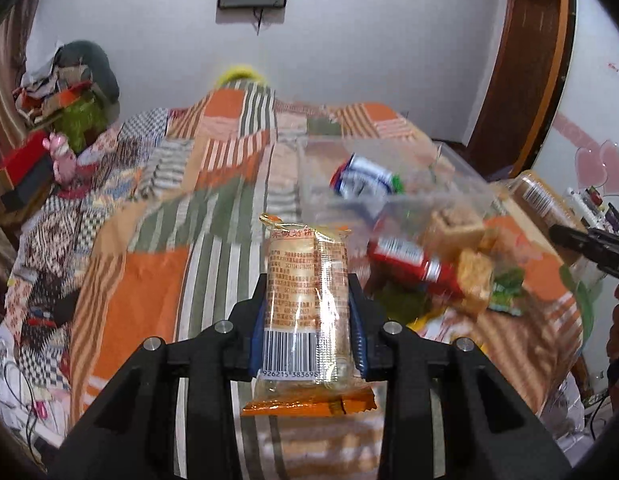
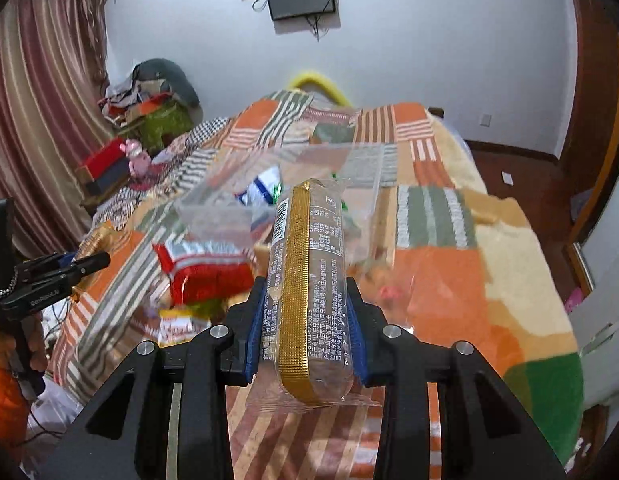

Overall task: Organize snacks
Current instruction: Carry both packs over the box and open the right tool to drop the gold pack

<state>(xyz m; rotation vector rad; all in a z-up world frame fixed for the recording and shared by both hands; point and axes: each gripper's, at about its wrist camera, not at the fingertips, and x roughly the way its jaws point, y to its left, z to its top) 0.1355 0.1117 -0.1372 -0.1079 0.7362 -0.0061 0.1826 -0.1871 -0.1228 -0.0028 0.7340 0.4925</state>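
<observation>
My left gripper [image 1: 308,280] is shut on an orange-edged clear cracker packet [image 1: 305,304] with a barcode, held above the patchwork bed. My right gripper [image 2: 307,284] is shut on a long clear packet with a gold strip [image 2: 309,288]. A clear plastic bin [image 1: 373,176] lies on the bed ahead, with a blue-white packet [image 1: 367,180] seen through it. It also shows in the right wrist view [image 2: 277,184]. A red packet [image 1: 409,260], brown cracker blocks [image 1: 461,236] and green wrappers [image 1: 505,292] lie beside the bin. The right gripper shows at the right edge of the left wrist view [image 1: 585,246], the left gripper at the left edge of the right wrist view [image 2: 69,266].
The bed has an orange, green and white patchwork cover [image 1: 157,280]. A pile of clothes and boxes [image 1: 65,92] sits at the far left by a curtain. A wooden door frame [image 1: 529,60] stands at the right. A red packet [image 2: 205,272] and a yellow wrapper [image 2: 181,326] lie near the bed's left edge.
</observation>
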